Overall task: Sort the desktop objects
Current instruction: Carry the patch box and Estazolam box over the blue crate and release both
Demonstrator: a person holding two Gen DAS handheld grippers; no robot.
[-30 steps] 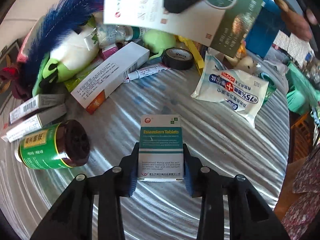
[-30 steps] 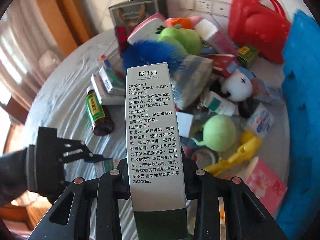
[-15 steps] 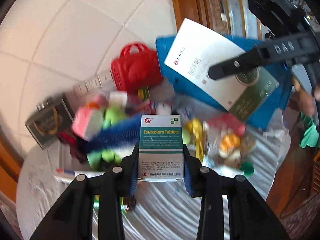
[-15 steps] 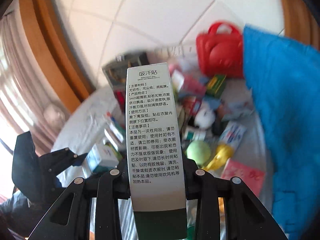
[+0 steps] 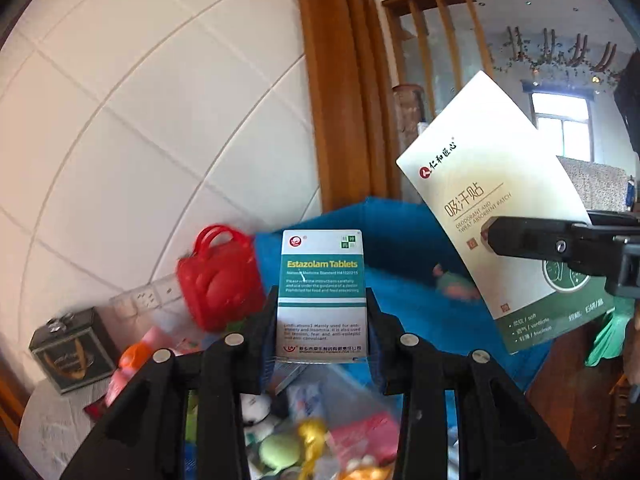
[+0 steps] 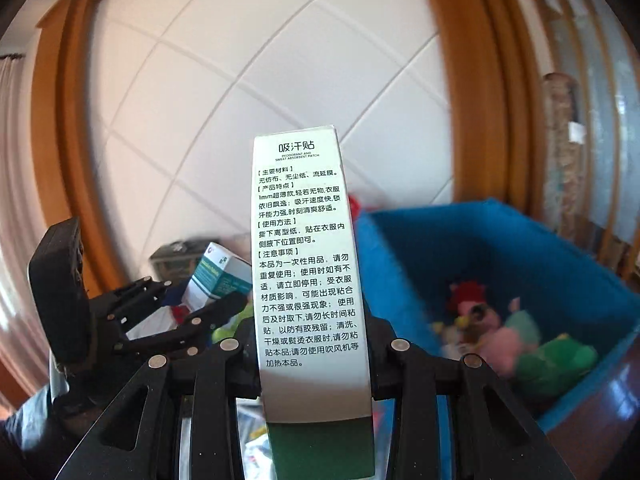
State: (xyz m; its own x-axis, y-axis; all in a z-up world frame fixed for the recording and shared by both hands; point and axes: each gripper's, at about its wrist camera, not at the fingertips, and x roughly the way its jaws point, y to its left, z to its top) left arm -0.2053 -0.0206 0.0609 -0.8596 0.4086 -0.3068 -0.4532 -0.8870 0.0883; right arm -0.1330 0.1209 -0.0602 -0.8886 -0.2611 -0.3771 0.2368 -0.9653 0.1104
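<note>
Two boxes are held aloft. The left hand-held gripper (image 5: 322,316) clamps the Estazolam tablet box (image 5: 322,292) upright at lower centre of its view, before the blue bin (image 5: 400,248). The right hand-held gripper (image 6: 314,354) clenches the tall sweat-patch box (image 6: 306,264) at centre frame, left of that bin, which holds soft toys (image 6: 516,336).
</note>
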